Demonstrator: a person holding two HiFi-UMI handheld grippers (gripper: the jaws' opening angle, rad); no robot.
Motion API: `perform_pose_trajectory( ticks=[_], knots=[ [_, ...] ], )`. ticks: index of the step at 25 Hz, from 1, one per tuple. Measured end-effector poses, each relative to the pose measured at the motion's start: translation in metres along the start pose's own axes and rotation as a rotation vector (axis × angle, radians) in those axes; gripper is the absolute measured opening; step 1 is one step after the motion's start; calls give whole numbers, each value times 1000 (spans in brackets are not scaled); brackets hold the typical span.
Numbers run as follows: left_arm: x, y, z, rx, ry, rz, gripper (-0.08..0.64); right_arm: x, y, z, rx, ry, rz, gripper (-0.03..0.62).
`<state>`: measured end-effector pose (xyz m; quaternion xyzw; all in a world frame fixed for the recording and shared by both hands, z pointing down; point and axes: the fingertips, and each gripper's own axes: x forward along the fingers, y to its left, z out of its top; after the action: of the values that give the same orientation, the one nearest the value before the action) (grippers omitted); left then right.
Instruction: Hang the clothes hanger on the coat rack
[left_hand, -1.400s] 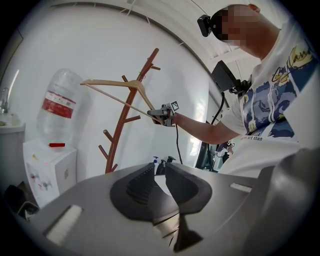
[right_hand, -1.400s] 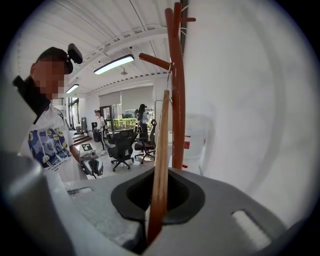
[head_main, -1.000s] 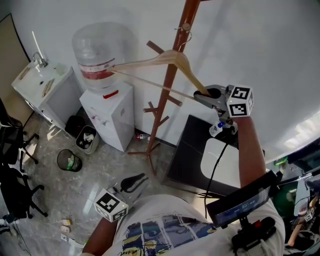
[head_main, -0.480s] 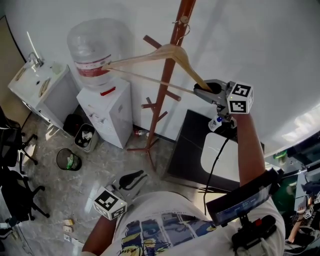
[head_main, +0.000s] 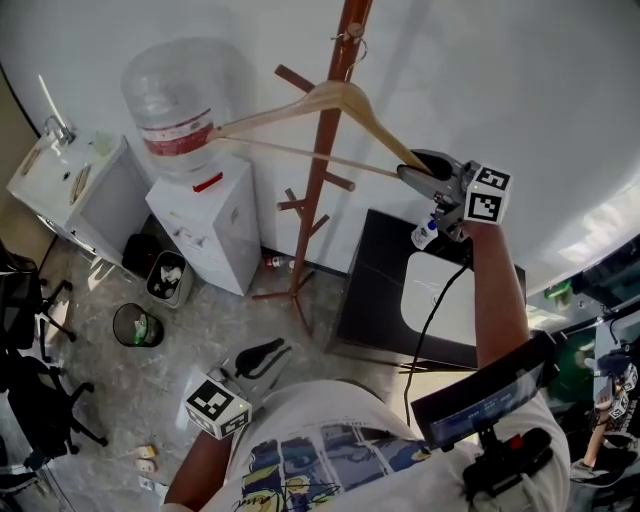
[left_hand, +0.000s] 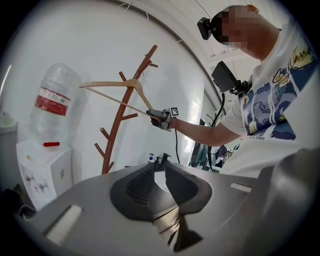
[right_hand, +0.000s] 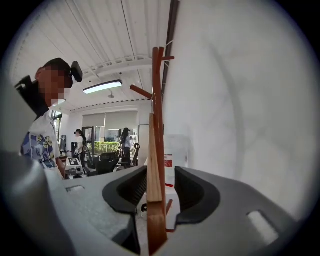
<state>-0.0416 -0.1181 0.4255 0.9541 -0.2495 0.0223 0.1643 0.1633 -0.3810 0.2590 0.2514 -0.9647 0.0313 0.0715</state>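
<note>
With the right arm stretched up and out toward the wall, the right gripper points roughly level at the near end of the wooden clothes hanger. Its jaws have just been opening. The right gripper view shows the hanger's end standing edge-on between the pads, just beside the left pad with a clear gap to the right one, so nothing is clamped.

The hanger is up at the top of the coat rack. Its metal hook sits against the pole by a small knob; I can't tell whether it is fully seated. The body tilts slightly, with the far end over the water bottle.

The left arm is tucked low by the torso and the left gripper points roughly level, well away from the rack. Its pads meet at the tips with nothing between them, as the left gripper view shows.

Materials and shapes:
- Hanger: pale bare wood, shallow triangle, thin round crossbar, wire hook.
- Rack: reddish-brown wooden pole, short pegs angled upward, splayed feet.
- Grippers: grey plastic bodies, black ribbed pads, and a white cube with black square markers on each.
- Dispenser: white box carrying a clear bottle with a red label.
</note>
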Motion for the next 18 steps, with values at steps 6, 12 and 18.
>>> perform_pose_trajectory(
  ticks=[6,12,18],
  knots=[
    [-11,-3,-2,6,12,-31,72,-23,1,-7,26,-24,-90,174],
    [-24,-7,-5,14,29,-61,72,-55,6,-19,58,-58,-213,178],
    [-38,-18,-9,25,50,-107,72,-94,22,-41,80,-84,-351,179]
  ],
)
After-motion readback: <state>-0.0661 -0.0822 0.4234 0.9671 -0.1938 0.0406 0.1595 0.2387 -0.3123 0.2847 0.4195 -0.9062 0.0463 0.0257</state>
